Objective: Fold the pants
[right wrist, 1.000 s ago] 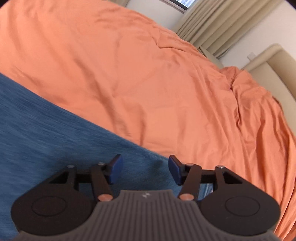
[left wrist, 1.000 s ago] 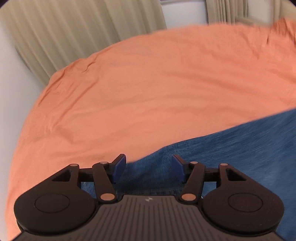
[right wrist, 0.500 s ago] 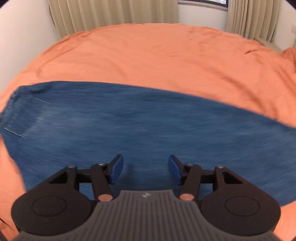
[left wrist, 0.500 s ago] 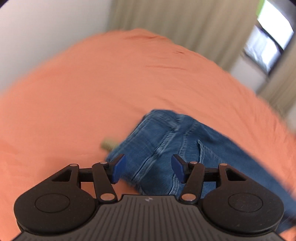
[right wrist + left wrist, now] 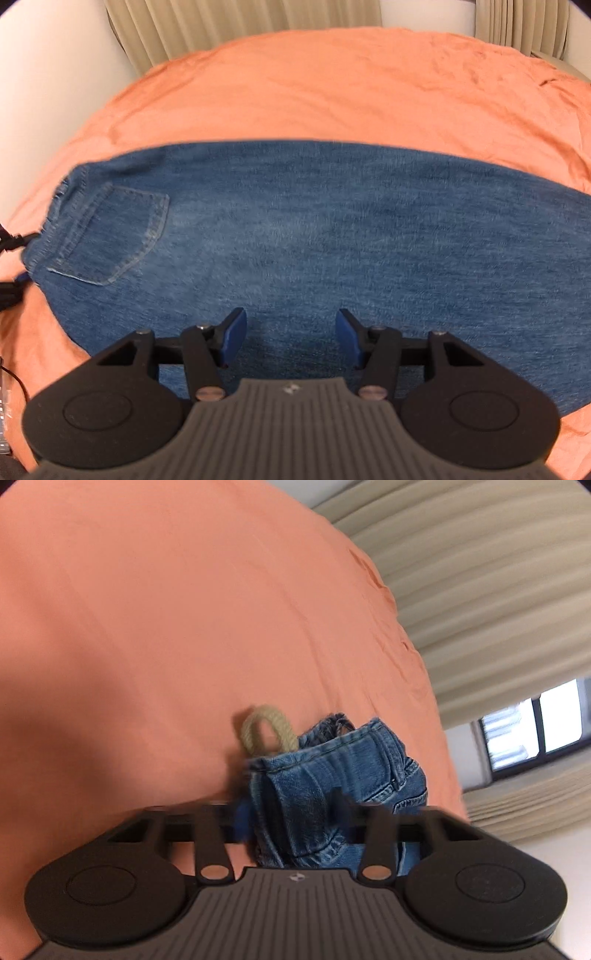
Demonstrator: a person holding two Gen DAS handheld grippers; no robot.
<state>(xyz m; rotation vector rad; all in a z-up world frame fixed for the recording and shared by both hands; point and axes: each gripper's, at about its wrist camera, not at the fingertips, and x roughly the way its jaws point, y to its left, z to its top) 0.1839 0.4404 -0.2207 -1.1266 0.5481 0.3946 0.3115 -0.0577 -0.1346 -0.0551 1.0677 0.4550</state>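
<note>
Blue denim pants (image 5: 314, 229) lie flat across an orange bed cover (image 5: 332, 85), back pocket (image 5: 110, 236) at the left. My right gripper (image 5: 290, 338) is open and empty just above the near part of the denim. In the left wrist view the waist end of the pants (image 5: 332, 775) sits bunched between the fingers of my left gripper (image 5: 291, 812), with a beige rope loop (image 5: 266, 734) sticking out behind it. The left fingers are blurred and wide apart around the denim; I cannot tell whether they grip it.
Beige curtains (image 5: 480, 590) and a window (image 5: 535, 723) stand beyond the bed. A white wall (image 5: 44, 81) lies at the left of the bed. Black cables (image 5: 11, 240) show at the far left edge of the right wrist view.
The left gripper has swung round and come close to the waist end, which now sits between its fingers. The right gripper's view has steadied over the flat pants.
</note>
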